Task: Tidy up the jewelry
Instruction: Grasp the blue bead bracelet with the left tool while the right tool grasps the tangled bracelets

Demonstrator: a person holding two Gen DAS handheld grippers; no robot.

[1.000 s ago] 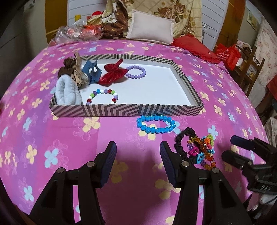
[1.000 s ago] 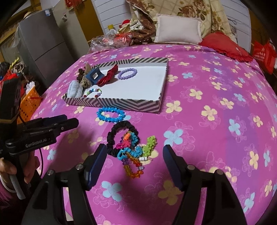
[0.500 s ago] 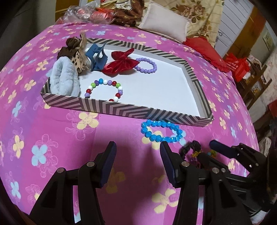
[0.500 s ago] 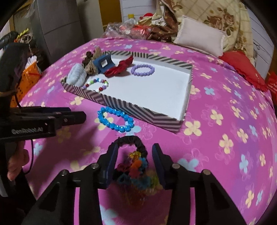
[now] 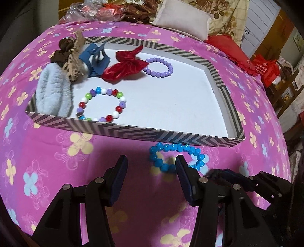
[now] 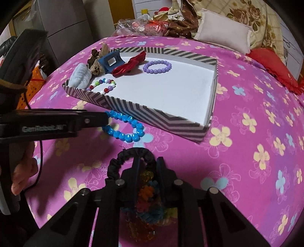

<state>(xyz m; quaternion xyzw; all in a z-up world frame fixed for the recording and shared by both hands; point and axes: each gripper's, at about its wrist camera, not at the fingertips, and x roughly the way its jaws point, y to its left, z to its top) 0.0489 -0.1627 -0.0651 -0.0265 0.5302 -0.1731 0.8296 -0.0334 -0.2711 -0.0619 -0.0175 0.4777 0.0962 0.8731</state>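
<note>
A striped tray [image 5: 133, 131] [image 6: 171, 117] on the pink bedspread holds a multicolour bead bracelet [image 5: 100, 105], a purple bracelet [image 5: 158, 67], a red bow [image 5: 126, 65], a blue claw clip [image 5: 95, 58], a fluffy grey scrunchie [image 5: 53, 93] and a brown scrunchie [image 5: 62, 51]. A blue bead bracelet [image 5: 174, 156] [image 6: 123, 126] lies on the bed just in front of the tray. My left gripper [image 5: 151, 171] is open, its right finger touching that bracelet. My right gripper [image 6: 147, 165] is shut on a black scrunchie with colourful charms [image 6: 121, 161].
Pillows [image 5: 182, 18] and a pile of bags and clothes [image 6: 152, 24] lie at the head of the bed. An orange basket [image 6: 34, 76] stands off the left edge. The right half of the tray floor [image 5: 171, 106] is bare white.
The right gripper closed onto the black charm scrunchie. The left gripper moved forward and right toward the blue bead bracelet and the tray.
</note>
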